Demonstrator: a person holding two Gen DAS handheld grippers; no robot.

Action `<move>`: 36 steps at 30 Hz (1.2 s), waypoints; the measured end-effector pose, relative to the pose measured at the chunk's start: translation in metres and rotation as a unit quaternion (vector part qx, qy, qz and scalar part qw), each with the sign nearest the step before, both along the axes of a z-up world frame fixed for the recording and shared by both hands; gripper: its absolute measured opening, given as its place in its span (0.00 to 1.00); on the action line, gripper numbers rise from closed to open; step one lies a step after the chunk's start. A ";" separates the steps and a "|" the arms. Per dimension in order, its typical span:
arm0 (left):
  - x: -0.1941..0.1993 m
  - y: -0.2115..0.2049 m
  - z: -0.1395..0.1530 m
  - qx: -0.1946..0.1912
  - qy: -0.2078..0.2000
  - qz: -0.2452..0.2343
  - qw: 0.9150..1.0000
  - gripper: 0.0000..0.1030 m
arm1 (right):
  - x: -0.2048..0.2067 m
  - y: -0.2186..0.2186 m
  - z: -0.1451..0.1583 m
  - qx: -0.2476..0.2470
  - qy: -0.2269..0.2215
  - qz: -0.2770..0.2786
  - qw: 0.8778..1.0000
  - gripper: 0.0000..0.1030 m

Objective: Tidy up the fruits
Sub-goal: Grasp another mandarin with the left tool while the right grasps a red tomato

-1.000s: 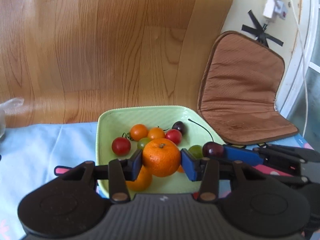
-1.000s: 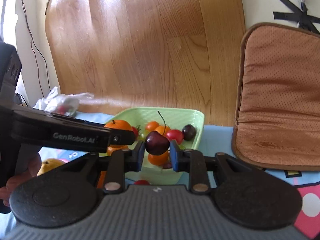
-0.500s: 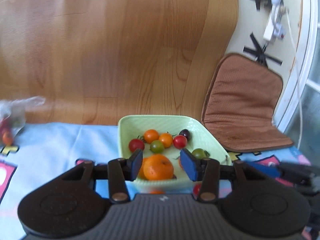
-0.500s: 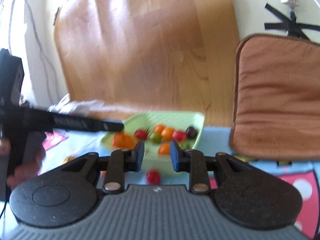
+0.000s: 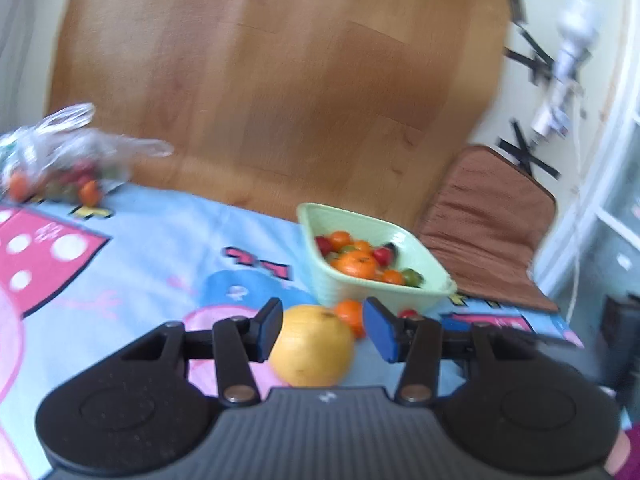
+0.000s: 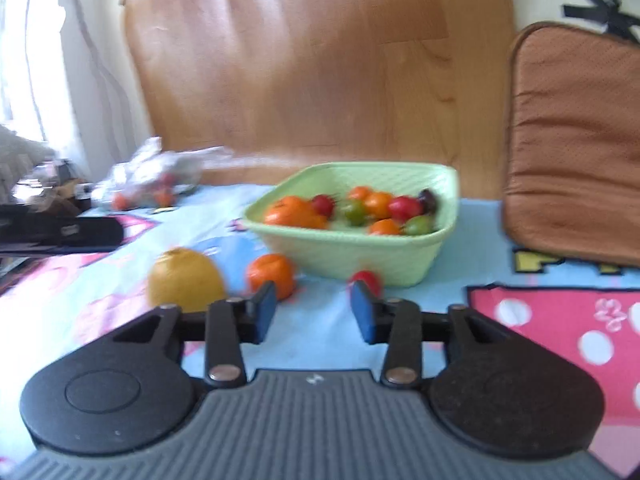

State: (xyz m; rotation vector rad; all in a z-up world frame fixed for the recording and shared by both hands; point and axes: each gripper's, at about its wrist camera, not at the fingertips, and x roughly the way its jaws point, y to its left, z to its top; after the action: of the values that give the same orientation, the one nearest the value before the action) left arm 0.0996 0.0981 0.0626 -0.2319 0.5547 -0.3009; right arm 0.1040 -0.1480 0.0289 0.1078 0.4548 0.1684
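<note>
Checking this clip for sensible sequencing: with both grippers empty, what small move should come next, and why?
Probably ease the left gripper forward and down around the big yellow fruit. That fruit lies on the cloth outside the green basket and already sits in line between the jaws, which have just been opening with nothing gripped. The right gripper, also just opened and empty, could then take the small orange.

My table had a blue cartoon cloth point(image 6: 320, 320) on it. On the cloth sat a green basket point(image 6: 360, 252), a big yellow fruit point(image 6: 184, 276), an orange point(image 6: 272, 272), a little red tomato point(image 6: 366, 278) and a plastic bag point(image 5: 68, 152).
</note>
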 end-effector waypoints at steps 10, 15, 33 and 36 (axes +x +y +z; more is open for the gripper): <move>0.083 -0.090 -0.015 0.164 0.080 -0.056 0.982 0.64 | 0.026 -0.014 -0.013 -0.003 0.044 -0.028 0.999 0.45; 0.100 -0.094 -0.021 0.181 0.101 -0.070 0.976 0.51 | 0.036 -0.020 -0.015 0.011 0.061 -0.026 0.998 0.41; 0.072 -0.116 -0.028 0.260 0.059 -0.061 0.962 0.56 | -0.017 -0.046 -0.016 0.008 0.051 -0.027 0.998 0.25; 0.080 -0.116 -0.032 0.277 0.065 -0.059 0.957 0.47 | -0.016 -0.047 -0.016 0.019 0.051 -0.027 0.998 0.25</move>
State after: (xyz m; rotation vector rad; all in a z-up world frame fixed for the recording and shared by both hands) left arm 0.1797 -0.0175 0.0303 0.3282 0.7630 -0.2363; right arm 0.0878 -0.1953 0.0130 0.1667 0.5501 0.1192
